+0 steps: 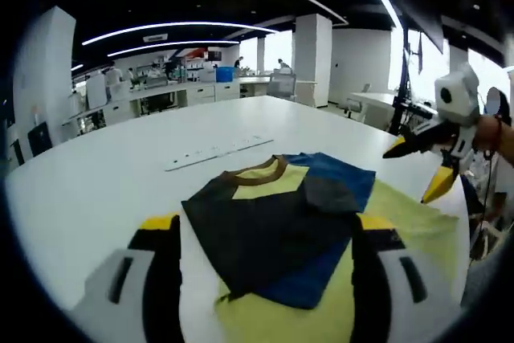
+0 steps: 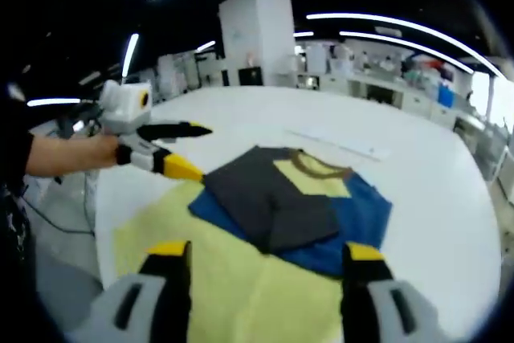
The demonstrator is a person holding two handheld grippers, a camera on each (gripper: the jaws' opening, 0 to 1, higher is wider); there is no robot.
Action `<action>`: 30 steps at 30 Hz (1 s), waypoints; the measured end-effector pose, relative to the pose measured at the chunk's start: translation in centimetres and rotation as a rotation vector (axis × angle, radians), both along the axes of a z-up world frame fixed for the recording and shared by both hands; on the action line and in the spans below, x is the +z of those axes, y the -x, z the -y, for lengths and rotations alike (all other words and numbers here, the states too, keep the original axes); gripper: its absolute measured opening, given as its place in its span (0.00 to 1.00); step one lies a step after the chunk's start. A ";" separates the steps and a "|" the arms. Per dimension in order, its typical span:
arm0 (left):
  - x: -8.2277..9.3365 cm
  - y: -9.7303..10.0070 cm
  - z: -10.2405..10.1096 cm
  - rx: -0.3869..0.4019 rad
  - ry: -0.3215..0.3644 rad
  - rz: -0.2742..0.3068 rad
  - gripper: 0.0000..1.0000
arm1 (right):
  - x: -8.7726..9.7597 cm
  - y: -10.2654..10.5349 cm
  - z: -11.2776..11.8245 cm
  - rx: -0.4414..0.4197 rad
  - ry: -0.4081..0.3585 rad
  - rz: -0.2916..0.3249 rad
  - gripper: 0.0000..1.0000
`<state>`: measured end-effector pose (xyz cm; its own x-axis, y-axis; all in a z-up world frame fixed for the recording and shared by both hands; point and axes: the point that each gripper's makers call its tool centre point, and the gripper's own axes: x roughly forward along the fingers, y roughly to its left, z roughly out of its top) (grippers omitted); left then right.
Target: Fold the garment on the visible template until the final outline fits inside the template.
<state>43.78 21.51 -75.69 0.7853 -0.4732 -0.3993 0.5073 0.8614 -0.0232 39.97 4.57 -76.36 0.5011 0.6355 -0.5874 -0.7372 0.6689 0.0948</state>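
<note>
On a broad white table (image 1: 104, 166) in a bright open laboratory, a partly folded garment (image 1: 277, 222) of black, blue and yellow panels lies on a pale yellow template (image 1: 401, 234); in the left gripper view the left gripper (image 1: 269, 279) hovers low before the cloth, its yellow-tipped jaws spread wide to either side of the garment and clamping nothing; the brown collar faces away from the camera, and a long white strip (image 1: 218, 153) lies on the table beyond it; at the right edge the right gripper (image 1: 418, 168) hangs above the template's far side, held by a hand (image 1: 491, 136), its jaws parted and empty. In the right gripper view the left gripper (image 2: 193, 150) comes in from the left, gripped by a hand (image 2: 96, 150), jaws apart just above the template's (image 2: 161, 230) corner; the garment (image 2: 293, 202) lies at centre; the right gripper's (image 2: 265, 267) jaws stand apart over the near yellow edge; workbenches (image 2: 377, 86) line the background.
</note>
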 end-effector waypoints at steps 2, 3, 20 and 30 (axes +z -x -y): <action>-0.4 0.2 -0.6 -0.001 -0.005 -0.007 0.76 | 0.0 -0.7 -0.5 -0.004 -0.008 0.004 0.68; -0.6 0.3 -1.0 0.001 -0.011 -0.015 0.73 | -0.1 -1.0 -0.8 -0.003 -0.011 0.006 0.66; -5.1 1.1 -3.5 -0.047 -0.112 -0.102 0.27 | -3.8 -7.0 -5.9 -0.021 -0.008 0.003 0.42; -7.0 1.3 -4.6 -0.061 -0.163 -0.123 0.17 | -6.6 -7.9 -7.3 -0.038 0.020 -0.043 0.30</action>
